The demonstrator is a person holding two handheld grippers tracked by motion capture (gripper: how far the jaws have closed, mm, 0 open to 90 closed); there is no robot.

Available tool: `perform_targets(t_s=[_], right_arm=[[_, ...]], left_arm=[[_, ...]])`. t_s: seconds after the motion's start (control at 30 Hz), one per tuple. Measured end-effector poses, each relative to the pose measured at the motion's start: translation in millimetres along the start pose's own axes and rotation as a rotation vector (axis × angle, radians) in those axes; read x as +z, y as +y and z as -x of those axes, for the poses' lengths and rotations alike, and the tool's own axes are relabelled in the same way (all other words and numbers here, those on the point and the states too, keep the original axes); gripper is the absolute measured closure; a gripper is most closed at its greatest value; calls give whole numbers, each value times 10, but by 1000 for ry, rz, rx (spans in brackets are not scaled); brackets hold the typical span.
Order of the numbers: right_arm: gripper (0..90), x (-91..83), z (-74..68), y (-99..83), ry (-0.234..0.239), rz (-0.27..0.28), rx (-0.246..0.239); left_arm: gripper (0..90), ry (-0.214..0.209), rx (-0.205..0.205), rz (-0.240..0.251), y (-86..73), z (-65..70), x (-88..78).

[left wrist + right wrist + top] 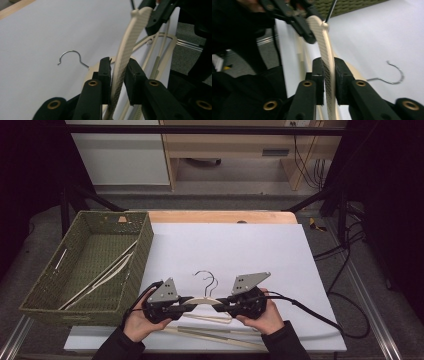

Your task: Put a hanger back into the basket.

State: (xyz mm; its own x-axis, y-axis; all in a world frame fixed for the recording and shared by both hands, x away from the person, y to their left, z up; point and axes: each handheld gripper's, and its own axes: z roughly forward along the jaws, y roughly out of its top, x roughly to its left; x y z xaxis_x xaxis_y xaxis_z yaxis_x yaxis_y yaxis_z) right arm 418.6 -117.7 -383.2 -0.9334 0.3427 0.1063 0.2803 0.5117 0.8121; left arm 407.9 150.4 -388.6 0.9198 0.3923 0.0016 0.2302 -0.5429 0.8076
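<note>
– Holding anything right now?

– Yes. My left gripper (181, 303) and my right gripper (227, 303) both have one cream hanger (204, 300) between their jaws. The left jaws sit close on its left arm, the right jaws on its right arm. Both pairs are narrow, pressed against the bumpy strip along the hanger.

– Where is that hanger?

– Low over the white sheet (250, 255) on the counter, near my side, between my two hands. Its wire hook (212, 282) points away from me.

– Anything else around?

– More cream hangers (215, 332) lie on the sheet just under my grippers. A green woven basket (142, 250) stands to the left, with pale hangers (102, 275) inside it.
</note>
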Motion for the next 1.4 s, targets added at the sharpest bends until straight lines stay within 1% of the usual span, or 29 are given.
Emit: perform_targets(t_s=[0.03,0.1,0.23,0.3,0.33,0.37,0.43,0.5,0.53,0.57,0.63,0.7,0.73,0.77,0.8,0.9,0.93,0.97,1.0,1.07,1.17,1.27,1.4], right_arm=[[769,4,5,-5,-8,7,-4],[731,10,8,-9,-19,7,5],[649,22,12,-12,-61,26,-2],[628,19,14,-15,-76,27,-5],[614,16,15,-16,-80,26,-7],[605,15,15,-17,-83,26,-9],[574,10,10,-16,-84,30,-16],[547,-8,7,-12,-87,39,-25],[524,-23,3,-9,-84,43,-24],[484,-45,-5,-6,-93,52,-20],[416,-86,-5,-2,-118,69,-21],[351,-123,2,-4,-141,88,-8],[326,-146,13,-11,-156,97,2],[300,-170,26,-21,-174,105,14],[284,-202,48,-37,-190,117,25],[226,-278,94,-78,-229,141,50],[201,-304,109,-94,-243,151,65],[182,-333,124,-112,-256,156,77],[165,-366,140,-135,-273,162,85],[161,-409,159,-165,-289,164,95],[142,-487,182,-207,-303,187,115],[124,-564,187,-240,-324,213,133],[117,-653,215,-315,-330,236,170]], left_arm=[[787,-1,-2,-1,4,10,1],[796,-1,-3,1,6,20,-1],[828,-39,-10,6,-2,35,17],[843,-56,-14,10,1,55,32],[849,-62,-16,6,6,65,34],[853,-59,-10,8,7,79,41],[857,-67,-22,16,5,84,47],[856,-65,-29,18,2,73,46],[857,-47,-31,22,-1,72,42],[857,-31,-32,22,-1,69,34],[857,2,-32,28,-1,61,12],[857,28,-39,36,0,41,-20],[856,37,-43,42,-1,27,-38],[856,54,-50,51,-2,14,-59],[856,61,-58,55,-1,3,-78],[855,96,-66,68,5,-16,-135],[855,96,-66,68,5,-16,-135],[855,120,-72,83,15,-30,-185],[855,127,-76,90,19,-34,-201],[855,142,-88,95,40,-45,-239],[855,162,-85,111,97,-50,-296],[854,178,-73,132,184,-52,-369],[854,197,-52,156,281,-62,-494]])
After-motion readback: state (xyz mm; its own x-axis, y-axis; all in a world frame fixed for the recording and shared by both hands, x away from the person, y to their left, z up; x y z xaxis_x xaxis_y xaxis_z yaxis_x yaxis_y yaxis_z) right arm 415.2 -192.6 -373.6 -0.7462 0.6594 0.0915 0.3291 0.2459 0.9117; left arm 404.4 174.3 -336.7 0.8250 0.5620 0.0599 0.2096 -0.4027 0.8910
